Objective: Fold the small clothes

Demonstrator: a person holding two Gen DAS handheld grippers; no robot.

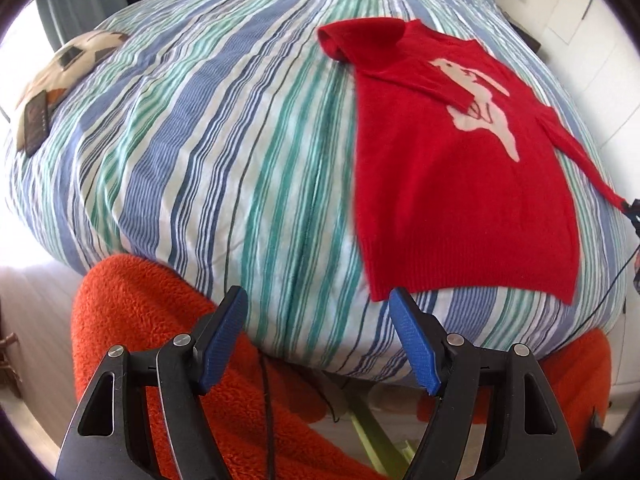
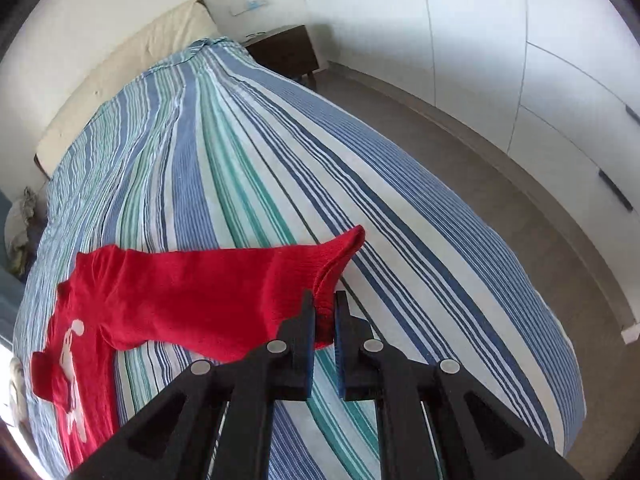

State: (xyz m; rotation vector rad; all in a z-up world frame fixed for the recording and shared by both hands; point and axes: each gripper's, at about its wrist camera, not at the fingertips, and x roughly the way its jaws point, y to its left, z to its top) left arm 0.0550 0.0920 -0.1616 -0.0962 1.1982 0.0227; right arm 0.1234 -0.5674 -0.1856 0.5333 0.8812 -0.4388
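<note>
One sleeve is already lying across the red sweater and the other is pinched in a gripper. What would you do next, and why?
Probably carry the held sleeve over onto the red sweater. The right gripper is shut on its cuff, stretched out sideways, while the other sleeve already lies across the chest. The left gripper is open, off the hem.

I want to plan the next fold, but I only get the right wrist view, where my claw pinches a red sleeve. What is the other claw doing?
Observer: The left claw is open, holding nothing, near the sweater's ribbed hem.
Operator: Is the other sleeve already folded?
Observer: Yes, the far sleeve lies across the chest, its cuff on the white figure.
Operator: Anything else on the bed?
Observer: A soccer-ball pillow sits at the far left edge with a dark phone-like slab on it.
</note>
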